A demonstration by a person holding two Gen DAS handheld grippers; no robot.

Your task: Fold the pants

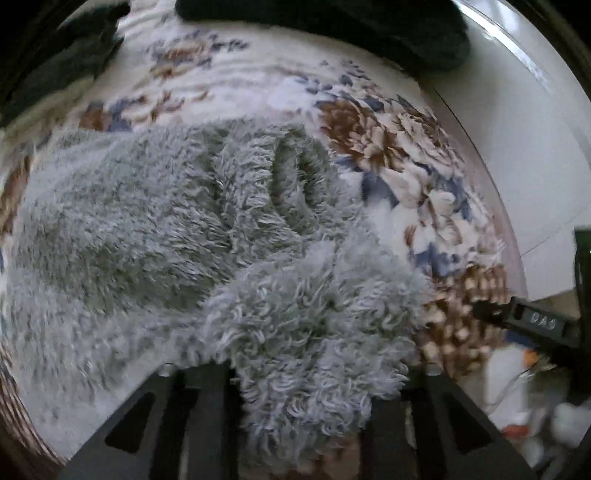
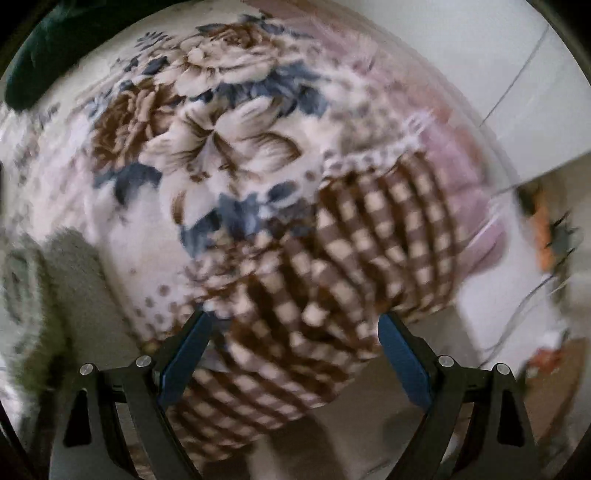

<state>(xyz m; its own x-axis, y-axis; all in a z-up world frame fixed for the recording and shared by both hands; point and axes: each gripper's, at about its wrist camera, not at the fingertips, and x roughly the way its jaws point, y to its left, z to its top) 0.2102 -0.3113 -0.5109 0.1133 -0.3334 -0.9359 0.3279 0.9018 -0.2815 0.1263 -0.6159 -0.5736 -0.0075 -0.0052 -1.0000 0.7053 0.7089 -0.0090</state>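
The pants (image 1: 155, 229) are grey, fluffy fleece and lie crumpled on a floral blanket (image 1: 399, 147). In the left wrist view my left gripper (image 1: 303, 369) is shut on a bunched fold of the pants (image 1: 314, 332), which fills the gap between the black fingers (image 1: 207, 406). The right gripper's black body (image 1: 532, 321) shows at the right edge of that view. In the right wrist view my right gripper (image 2: 291, 321) is open and empty, its blue-padded fingers (image 2: 184, 358) wide apart over the blanket's brown checked border (image 2: 354, 258). A bit of the pants (image 2: 66, 266) shows at the left.
The blanket covers a bed whose edge (image 1: 495, 206) curves down the right, with white floor (image 1: 535, 147) beyond. A dark green cloth (image 1: 369, 29) lies at the far side. Small cluttered items (image 1: 517, 406) sit on the floor at the lower right.
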